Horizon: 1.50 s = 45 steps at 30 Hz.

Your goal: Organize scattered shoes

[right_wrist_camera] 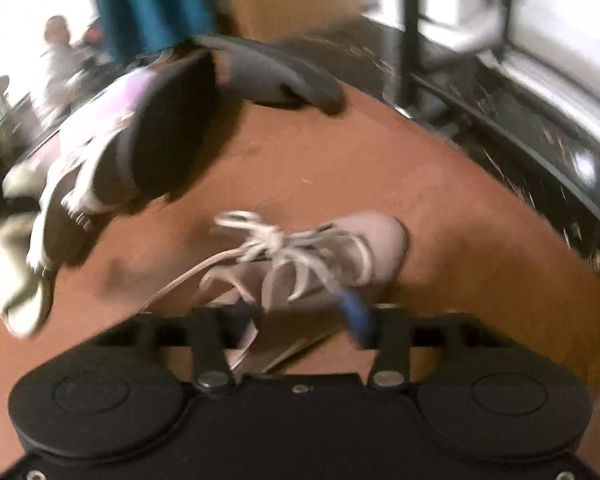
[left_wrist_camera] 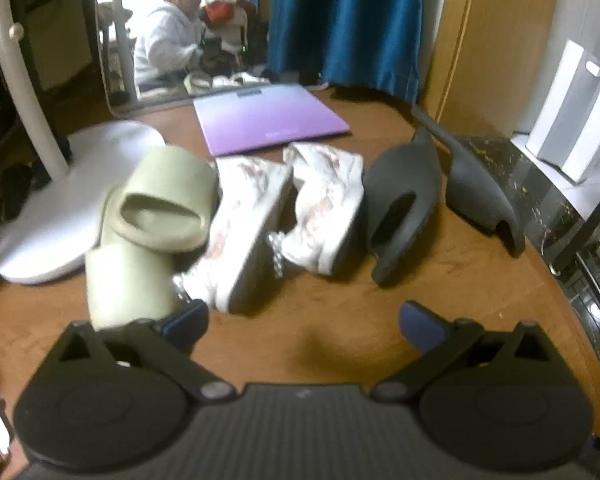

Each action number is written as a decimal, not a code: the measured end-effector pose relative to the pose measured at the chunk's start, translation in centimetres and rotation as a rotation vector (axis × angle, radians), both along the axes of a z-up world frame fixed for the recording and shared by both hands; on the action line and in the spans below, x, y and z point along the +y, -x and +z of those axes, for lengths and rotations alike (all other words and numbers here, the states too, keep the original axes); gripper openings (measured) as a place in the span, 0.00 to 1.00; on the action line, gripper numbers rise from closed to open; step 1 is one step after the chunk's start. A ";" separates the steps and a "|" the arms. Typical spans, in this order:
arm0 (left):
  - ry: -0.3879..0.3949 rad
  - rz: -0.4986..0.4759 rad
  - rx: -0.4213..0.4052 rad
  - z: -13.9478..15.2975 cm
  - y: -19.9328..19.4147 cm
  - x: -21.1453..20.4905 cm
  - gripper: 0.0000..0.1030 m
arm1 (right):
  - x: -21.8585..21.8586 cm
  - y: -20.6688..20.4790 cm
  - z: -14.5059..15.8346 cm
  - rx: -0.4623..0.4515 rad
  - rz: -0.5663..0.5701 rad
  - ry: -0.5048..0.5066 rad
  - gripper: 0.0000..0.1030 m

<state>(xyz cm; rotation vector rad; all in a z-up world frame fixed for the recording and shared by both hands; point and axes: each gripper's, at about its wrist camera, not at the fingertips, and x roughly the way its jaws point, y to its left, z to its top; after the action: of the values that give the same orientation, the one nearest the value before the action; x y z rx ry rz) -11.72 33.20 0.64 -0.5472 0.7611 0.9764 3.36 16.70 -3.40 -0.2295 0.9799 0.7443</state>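
Brown wooden floor (left_wrist_camera: 308, 320) under the left gripper (left_wrist_camera: 304, 324), whose blue-padded fingers (left_wrist_camera: 422, 326) are spread wide with nothing between them. Ahead of it, left to right: two pale green foam slides (left_wrist_camera: 152, 220), one stacked crosswise on the other, touching the round white base of a stand (left_wrist_camera: 60, 216); then a pair of white lace-up sneakers with pink markings (left_wrist_camera: 288, 212), side by side; then two dark grey pointed slip-on shoes (left_wrist_camera: 404, 200), slightly apart. A purple flat scale (left_wrist_camera: 268, 118) lies beyond the sneakers. Over to the right gripper (right_wrist_camera: 304, 320): its view is blurred, but the fingers are drawn in against a pale pink sneaker with white laces (right_wrist_camera: 332, 256), gripping it near the collar above the floor.
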 end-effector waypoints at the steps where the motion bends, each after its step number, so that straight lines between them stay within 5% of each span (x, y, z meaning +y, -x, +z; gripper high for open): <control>1: 0.005 -0.004 -0.002 -0.1 -0.2 0.0 0.99 | 0.0 0.3 0.3 -0.027 0.005 0.017 0.20; 6: 0.023 -0.025 -0.013 -0.5 -0.9 -0.3 0.99 | -3.4 -0.2 1.2 -0.026 -0.099 0.003 0.17; 11: 0.051 -0.053 -0.005 -1.0 -1.5 -0.8 0.99 | -9.2 -0.9 1.4 0.107 -0.345 -0.057 0.16; 14: 0.057 -0.059 -0.018 -1.0 -1.5 -0.9 0.99 | -11.7 0.2 1.5 0.221 -0.364 -0.083 0.23; 17: 0.060 -0.062 -0.017 -1.1 -1.6 -1.0 0.99 | -12.8 1.5 1.8 0.299 -0.216 -0.093 0.41; 19: 0.068 -0.061 -0.014 -1.3 -1.6 -1.0 0.99 | -13.5 2.5 3.2 0.217 -0.090 -0.084 0.81; 21: 0.078 -0.053 -0.017 -1.4 -1.5 -1.2 0.99 | -13.2 3.4 4.5 0.025 0.034 -0.037 0.96; 23: 0.099 -0.036 -0.019 -1.4 -1.5 -1.5 0.99 | -12.9 4.2 5.6 -0.153 0.153 0.011 0.97; 27: 0.195 0.038 -0.037 0.0 -1.7 -2.5 0.99 | -10.8 5.7 4.7 -0.260 0.357 0.151 0.98; 30: 0.145 0.029 -0.104 2.0 -1.5 -4.3 0.99 | -10.5 7.3 5.1 -0.339 0.473 0.179 0.98; 35: 0.027 -0.018 -0.190 3.5 -1.4 -7.7 0.99 | -10.5 6.5 3.2 -0.342 0.542 0.327 0.99; 40: 0.123 -0.013 -0.296 2.8 -0.6 -6.9 0.99 | -7.6 6.3 -1.4 -0.346 0.696 0.421 0.94; 45: 0.174 0.014 -0.263 1.7 -1.1 -6.1 0.99 | -4.9 6.2 -3.9 -0.334 0.821 0.428 0.84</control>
<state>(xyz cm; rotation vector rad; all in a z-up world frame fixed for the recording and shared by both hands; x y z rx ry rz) -10.65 27.12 2.39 -0.8164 0.6088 0.8347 -2.82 11.81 -7.27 -1.1409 0.6954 1.1797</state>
